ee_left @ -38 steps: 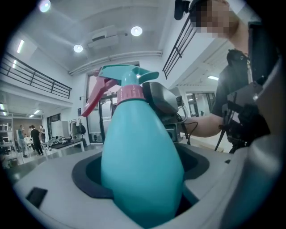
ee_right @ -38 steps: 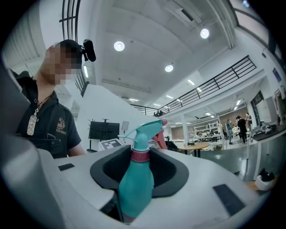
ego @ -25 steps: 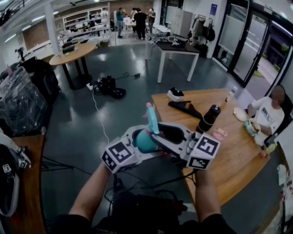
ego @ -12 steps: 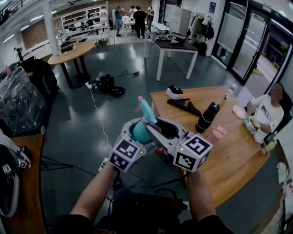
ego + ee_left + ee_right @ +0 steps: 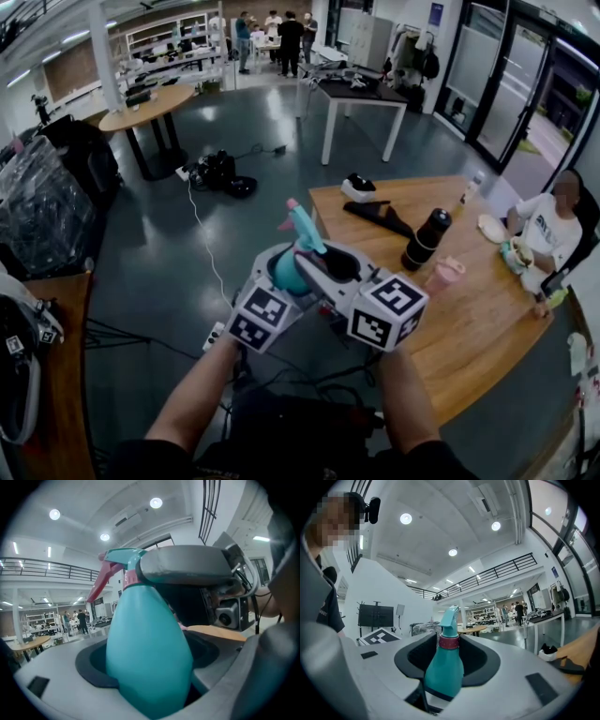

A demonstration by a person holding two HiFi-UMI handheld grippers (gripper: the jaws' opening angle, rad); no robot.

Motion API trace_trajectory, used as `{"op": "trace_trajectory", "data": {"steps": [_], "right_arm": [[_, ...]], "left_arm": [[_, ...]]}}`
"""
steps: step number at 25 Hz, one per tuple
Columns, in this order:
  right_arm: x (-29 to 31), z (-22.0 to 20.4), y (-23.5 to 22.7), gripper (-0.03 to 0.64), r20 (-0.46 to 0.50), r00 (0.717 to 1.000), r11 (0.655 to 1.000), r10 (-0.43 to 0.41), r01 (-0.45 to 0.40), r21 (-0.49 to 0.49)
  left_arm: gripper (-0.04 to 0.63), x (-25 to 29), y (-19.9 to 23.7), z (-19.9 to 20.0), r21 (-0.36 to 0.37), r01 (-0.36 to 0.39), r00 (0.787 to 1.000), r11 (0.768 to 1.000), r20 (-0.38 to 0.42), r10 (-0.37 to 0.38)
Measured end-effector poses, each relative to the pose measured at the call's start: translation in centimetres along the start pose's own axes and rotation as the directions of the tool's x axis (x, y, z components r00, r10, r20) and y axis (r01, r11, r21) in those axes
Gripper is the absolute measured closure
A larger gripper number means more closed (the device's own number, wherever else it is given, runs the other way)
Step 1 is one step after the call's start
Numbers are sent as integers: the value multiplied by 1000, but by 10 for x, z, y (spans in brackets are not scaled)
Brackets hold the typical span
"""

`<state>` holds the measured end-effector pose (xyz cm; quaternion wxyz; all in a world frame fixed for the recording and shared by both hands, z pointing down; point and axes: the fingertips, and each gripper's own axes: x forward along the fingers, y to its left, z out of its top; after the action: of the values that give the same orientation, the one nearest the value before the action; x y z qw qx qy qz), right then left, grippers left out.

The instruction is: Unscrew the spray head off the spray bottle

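**Bottle clamped left, right jaws not on the head yet**

Since a second ago the left marker cube (image 5: 265, 319) and right marker cube (image 5: 389, 311) have closed in on each other. The spray head (image 5: 302, 223) sits a bit higher.

The spray bottle (image 5: 289, 272) is in mid-air beside the wooden table (image 5: 487, 319), out past its edge and not resting on it.

The left gripper (image 5: 150, 658) is clenched on the fat lower body. My read: it's the anchor, so the bottle can't spin.

The right gripper (image 5: 450, 660) has its jaws spread wide, straddling the bottle. A gap shows on either side of the collar (image 5: 449, 641), so it grips nothing. It's probably lining up for the twist.

The bottle is teal with a teardrop body, a pink-red collar at the neck and a teal head with a pink trigger (image 5: 101, 583). The head looks fully seated, so I'd judge unscrewing hasn't started.
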<state>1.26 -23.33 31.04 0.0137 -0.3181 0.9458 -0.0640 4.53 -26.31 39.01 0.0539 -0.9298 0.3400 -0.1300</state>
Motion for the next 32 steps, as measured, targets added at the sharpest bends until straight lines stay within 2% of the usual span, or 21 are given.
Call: {"op": "trace_trajectory", "data": {"steps": [6, 9, 14, 20, 28, 32], "right_arm": [[0, -1, -2, 470, 0, 1000, 1000, -17, 17, 14], [-1, -2, -1, 474, 0, 1000, 1000, 5, -5, 15], [-6, -1, 3, 477, -3, 995, 995, 96, -96, 2], [-18, -1, 12, 477, -12, 969, 969, 248, -248, -1], [-25, 6, 23, 476, -21, 905, 905, 425, -426, -11], [-31, 5, 26, 472, -13, 883, 883, 470, -470, -11]], "left_arm": [[173, 0, -2, -2, 15, -4, 1000, 1000, -3, 4], [173, -2, -3, -2, 24, 8, 1000, 1000, -3, -8], [173, -5, -15, 1, 26, 117, 993, 993, 13, -118], [173, -14, -38, 8, 29, 285, 957, 958, 42, -286], [173, -27, -52, 17, 44, 414, 906, 909, 73, -416], [173, -29, -60, 18, 41, 436, 895, 899, 83, -438]]}}
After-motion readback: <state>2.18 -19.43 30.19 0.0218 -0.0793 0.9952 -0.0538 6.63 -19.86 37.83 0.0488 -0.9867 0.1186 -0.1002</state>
